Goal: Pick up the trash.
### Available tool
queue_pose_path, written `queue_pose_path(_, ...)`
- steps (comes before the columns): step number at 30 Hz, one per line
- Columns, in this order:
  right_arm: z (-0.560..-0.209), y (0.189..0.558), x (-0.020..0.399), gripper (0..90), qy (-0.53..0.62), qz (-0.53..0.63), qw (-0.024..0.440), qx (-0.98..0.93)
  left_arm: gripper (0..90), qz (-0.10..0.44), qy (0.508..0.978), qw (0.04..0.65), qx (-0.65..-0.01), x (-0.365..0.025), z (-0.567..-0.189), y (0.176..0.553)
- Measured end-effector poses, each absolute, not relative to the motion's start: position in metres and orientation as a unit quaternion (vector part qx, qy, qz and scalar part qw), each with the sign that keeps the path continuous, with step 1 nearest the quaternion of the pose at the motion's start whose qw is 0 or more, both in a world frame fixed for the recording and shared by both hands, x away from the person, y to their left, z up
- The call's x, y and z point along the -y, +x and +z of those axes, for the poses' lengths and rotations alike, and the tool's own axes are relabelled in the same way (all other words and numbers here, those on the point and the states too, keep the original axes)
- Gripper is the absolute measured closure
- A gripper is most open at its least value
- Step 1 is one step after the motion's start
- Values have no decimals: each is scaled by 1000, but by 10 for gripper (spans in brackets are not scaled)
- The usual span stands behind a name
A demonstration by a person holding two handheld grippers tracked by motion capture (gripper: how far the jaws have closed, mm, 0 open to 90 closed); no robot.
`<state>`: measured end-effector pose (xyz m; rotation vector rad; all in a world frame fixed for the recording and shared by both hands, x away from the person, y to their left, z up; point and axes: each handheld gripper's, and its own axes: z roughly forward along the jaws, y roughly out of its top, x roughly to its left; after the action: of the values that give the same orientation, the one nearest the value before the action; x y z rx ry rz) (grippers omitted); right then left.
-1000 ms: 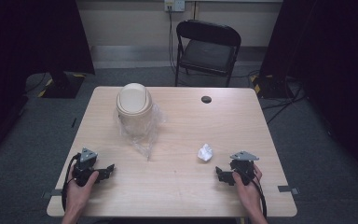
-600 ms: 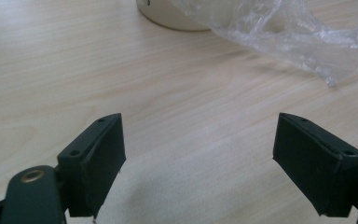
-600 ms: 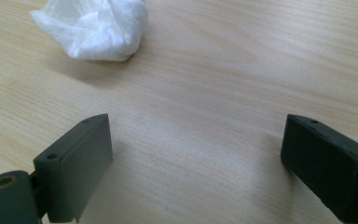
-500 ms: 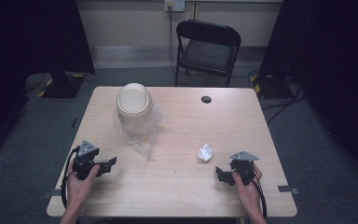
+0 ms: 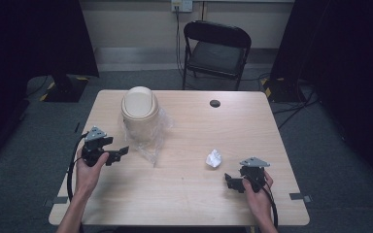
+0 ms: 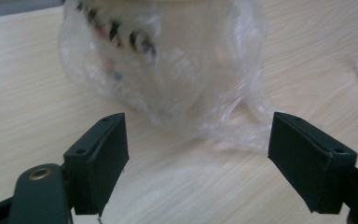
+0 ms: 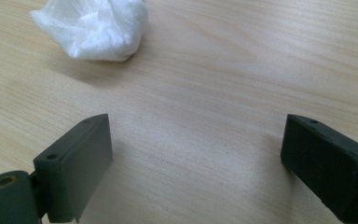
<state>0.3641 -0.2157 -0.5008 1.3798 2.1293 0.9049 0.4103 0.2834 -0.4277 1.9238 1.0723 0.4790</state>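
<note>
A small beige bin with a domed swing lid (image 5: 139, 110) stands at the table's back left, a clear plastic bag (image 5: 150, 141) spilling from under it toward the front. My left gripper (image 5: 118, 153) is open just left of the bag, its jaws pointing at the bag (image 6: 177, 70) with nothing between them. A crumpled white paper ball (image 5: 214, 158) lies right of centre. My right gripper (image 5: 230, 180) rests open near the front right, a short way in front of and to the right of the paper ball (image 7: 93, 28).
A small black round object (image 5: 215, 103) lies near the table's far edge. A black folding chair (image 5: 216, 51) stands behind the wooden table (image 5: 184, 194). Dark curtains hang on both sides.
My left gripper has moved away from the front edge, forward and right toward the plastic bag. The right gripper has stayed in place.
</note>
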Motion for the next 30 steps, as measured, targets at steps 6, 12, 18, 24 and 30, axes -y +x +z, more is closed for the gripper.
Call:
queue_pose_path(6,-501,364,216,82,499,327,222,-771,185,202,781,434,-402,-267,-412,422)
queue_pose_path(12,-501,364,216,81,499,328,222,-771,189,213,785,432,-389,-256,-393,436)
queue_pose_path(18,-501,364,216,81,499,328,222,-771,189,211,789,435,-379,-250,-380,450)
queue_pose_path(24,-501,364,216,81,499,328,222,-771,202,222,799,426,-361,-239,-368,462)
queue_pose_path(30,-501,364,216,81,499,328,222,-771,199,223,805,420,-354,-224,-364,480)
